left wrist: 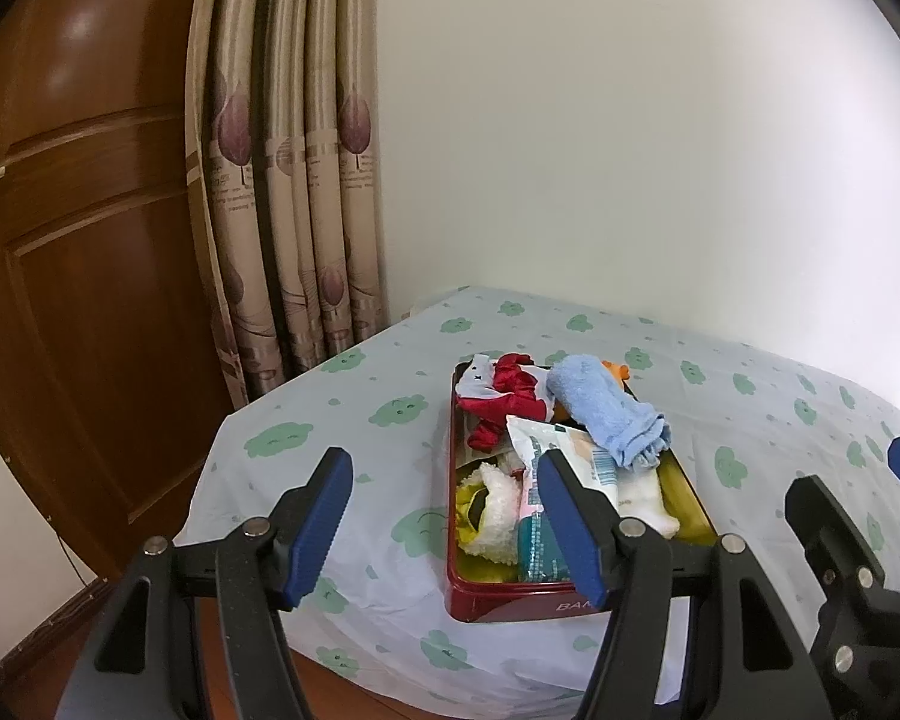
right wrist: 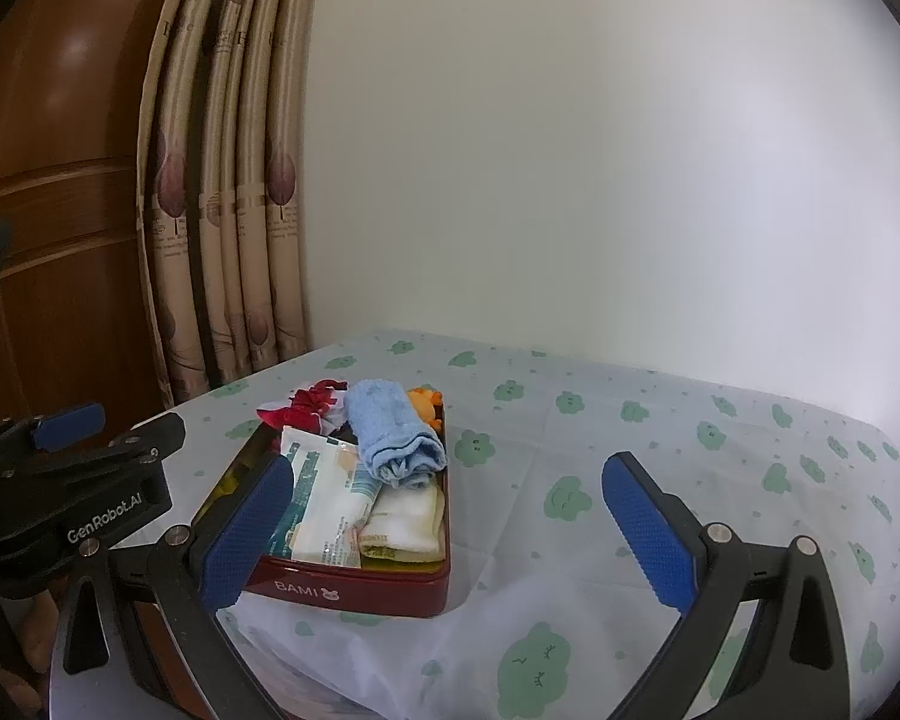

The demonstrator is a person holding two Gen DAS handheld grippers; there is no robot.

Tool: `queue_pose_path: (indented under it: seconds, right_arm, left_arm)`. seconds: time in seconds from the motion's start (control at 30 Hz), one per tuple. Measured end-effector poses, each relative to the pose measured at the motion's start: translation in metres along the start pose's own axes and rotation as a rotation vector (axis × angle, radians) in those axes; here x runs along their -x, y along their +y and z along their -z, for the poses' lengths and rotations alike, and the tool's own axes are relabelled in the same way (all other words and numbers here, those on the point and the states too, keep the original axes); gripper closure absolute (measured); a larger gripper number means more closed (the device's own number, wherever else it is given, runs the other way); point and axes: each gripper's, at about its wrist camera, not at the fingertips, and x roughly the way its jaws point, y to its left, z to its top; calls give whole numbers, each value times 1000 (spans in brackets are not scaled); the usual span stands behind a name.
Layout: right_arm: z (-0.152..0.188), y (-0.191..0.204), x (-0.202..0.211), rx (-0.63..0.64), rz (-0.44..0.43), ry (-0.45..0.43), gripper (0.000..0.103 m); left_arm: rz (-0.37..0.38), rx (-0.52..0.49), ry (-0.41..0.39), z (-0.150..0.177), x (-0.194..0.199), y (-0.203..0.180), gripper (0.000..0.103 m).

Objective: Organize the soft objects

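Surface under cloud-print cloth carries red tin. Soft objects already piled inside tin: blue towel on top, wipes pack beside it. You hold left hand-held gripper and right hand-held gripper before tin, jaws apart, empty, likely packing finished.

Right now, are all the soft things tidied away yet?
Nearly. The rolled light-blue towel, red satin scrunchie and white socks already sit in the red metal tin. Both tools, left and right, are open and empty. Nothing soft shows loose on the green-patterned tablecloth.
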Motion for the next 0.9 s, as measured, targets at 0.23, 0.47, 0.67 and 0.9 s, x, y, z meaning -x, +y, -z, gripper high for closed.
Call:
queue_pose_path:
  seconds: [0.23, 0.47, 0.67, 0.9]
  right_arm:
    - [2, 2, 1, 18, -1, -6, 1]
    - [1, 3, 2, 26, 1, -6, 1]
    - [0, 3, 1, 25, -8, -3, 1]
    - [0, 3, 1, 23, -6, -1, 1]
  left_arm:
    - [-5, -15, 5, 0, -1, -3, 37]
    - [-12, -5, -20, 1, 3, -1, 30]
    - [-12, 2, -12, 1, 3, 1, 29]
    - [-15, 2, -8, 1, 2, 1, 29]
